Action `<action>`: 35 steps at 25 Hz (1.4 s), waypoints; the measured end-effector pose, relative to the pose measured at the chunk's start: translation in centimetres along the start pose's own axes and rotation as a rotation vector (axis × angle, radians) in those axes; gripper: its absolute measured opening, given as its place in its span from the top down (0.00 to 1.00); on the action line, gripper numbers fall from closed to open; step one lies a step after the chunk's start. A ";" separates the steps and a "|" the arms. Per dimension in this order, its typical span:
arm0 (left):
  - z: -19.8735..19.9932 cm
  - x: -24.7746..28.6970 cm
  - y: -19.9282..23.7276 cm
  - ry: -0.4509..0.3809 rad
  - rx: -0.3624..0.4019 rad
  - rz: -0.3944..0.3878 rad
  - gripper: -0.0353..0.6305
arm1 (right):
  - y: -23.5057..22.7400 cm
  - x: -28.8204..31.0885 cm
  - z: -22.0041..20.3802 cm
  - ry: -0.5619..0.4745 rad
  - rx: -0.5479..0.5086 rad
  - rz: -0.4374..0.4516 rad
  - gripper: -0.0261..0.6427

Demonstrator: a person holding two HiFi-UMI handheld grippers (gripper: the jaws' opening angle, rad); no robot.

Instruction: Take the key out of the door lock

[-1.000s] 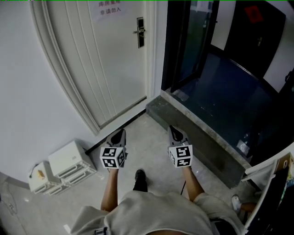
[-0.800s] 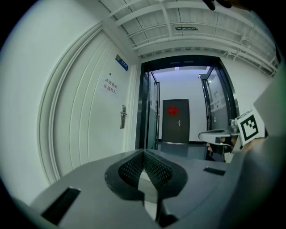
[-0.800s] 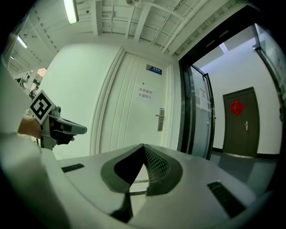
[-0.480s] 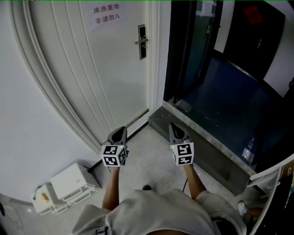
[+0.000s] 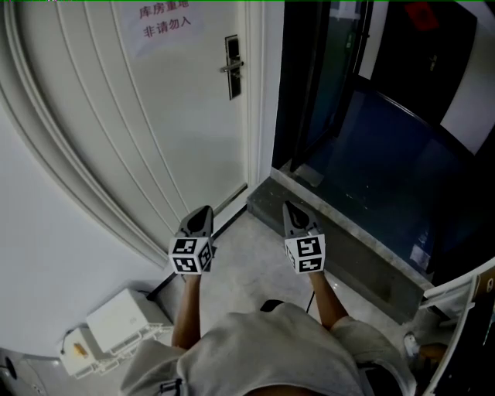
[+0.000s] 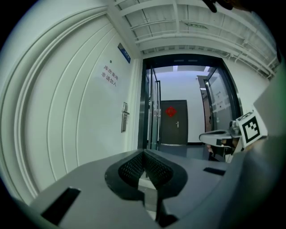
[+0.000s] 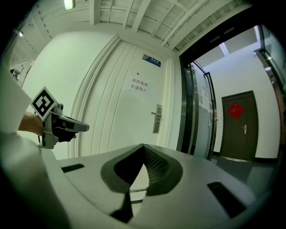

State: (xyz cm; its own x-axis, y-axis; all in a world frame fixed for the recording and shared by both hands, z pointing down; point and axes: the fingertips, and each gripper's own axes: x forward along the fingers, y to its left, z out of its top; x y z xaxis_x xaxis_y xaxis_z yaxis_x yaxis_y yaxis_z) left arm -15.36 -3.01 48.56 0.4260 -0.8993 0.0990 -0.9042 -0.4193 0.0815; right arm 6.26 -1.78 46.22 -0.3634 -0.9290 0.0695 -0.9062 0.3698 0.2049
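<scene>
A white panelled door point(image 5: 155, 116) stands ahead on the left, with a metal lock plate and lever handle point(image 5: 230, 56) near its right edge; the same plate shows small as the lock plate point(image 6: 124, 117) and the lock plate point(image 7: 157, 118). No key can be made out at this distance. My left gripper point(image 5: 203, 213) and right gripper point(image 5: 291, 210) are held side by side low in front of the person, both shut with nothing between the tips, well short of the door. The left gripper point(image 6: 144, 153) and right gripper point(image 7: 143, 146) show their tips meeting.
A paper notice point(image 5: 164, 23) hangs on the door. Right of the door frame is a dark glass doorway point(image 5: 371, 131) behind a raised stone threshold point(image 5: 340, 232). White boxes point(image 5: 116, 329) sit on the floor at the lower left against the wall.
The person has stepped closer to the door: the door and lock plate look larger and nearer, the white boxes have slid lower left. Both grippers stay shut and side by side.
</scene>
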 end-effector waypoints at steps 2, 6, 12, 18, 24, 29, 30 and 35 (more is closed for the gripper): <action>-0.2 1.2 0.3 0.009 0.000 -0.009 0.92 | -0.3 0.9 -0.5 0.011 0.005 -0.001 0.93; -0.3 4.0 0.7 0.016 0.006 -0.026 0.92 | -1.6 2.8 -1.6 0.022 0.015 -0.014 0.93; -0.5 8.9 2.1 0.026 0.016 -0.035 0.92 | -3.3 7.3 -2.6 0.024 0.022 -0.006 0.93; -0.3 15.9 5.6 0.027 0.006 -0.009 0.92 | -5.9 14.7 -3.4 0.024 0.027 0.017 0.93; 1.4 25.0 8.9 0.029 0.017 0.004 0.92 | -10.1 24.0 -2.8 0.019 0.024 0.039 0.93; 3.8 32.3 12.0 0.024 0.011 0.019 0.92 | -13.4 31.9 -1.5 0.007 0.020 0.062 0.93; 4.2 33.7 12.7 0.021 0.013 0.026 0.92 | -14.1 33.5 -1.3 0.004 0.018 0.066 0.93; 6.2 40.2 15.2 0.004 0.017 0.045 0.92 | -17.3 40.4 -0.3 -0.010 0.003 0.088 0.93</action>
State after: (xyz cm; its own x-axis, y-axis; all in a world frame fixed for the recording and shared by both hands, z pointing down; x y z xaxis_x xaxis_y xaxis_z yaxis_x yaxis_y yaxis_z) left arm -12.13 -46.33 47.64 0.3850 -0.9168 0.1063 -0.9228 -0.3806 0.0596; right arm 7.28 -45.74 45.82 -0.4440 -0.8927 0.0773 -0.8713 0.4503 0.1952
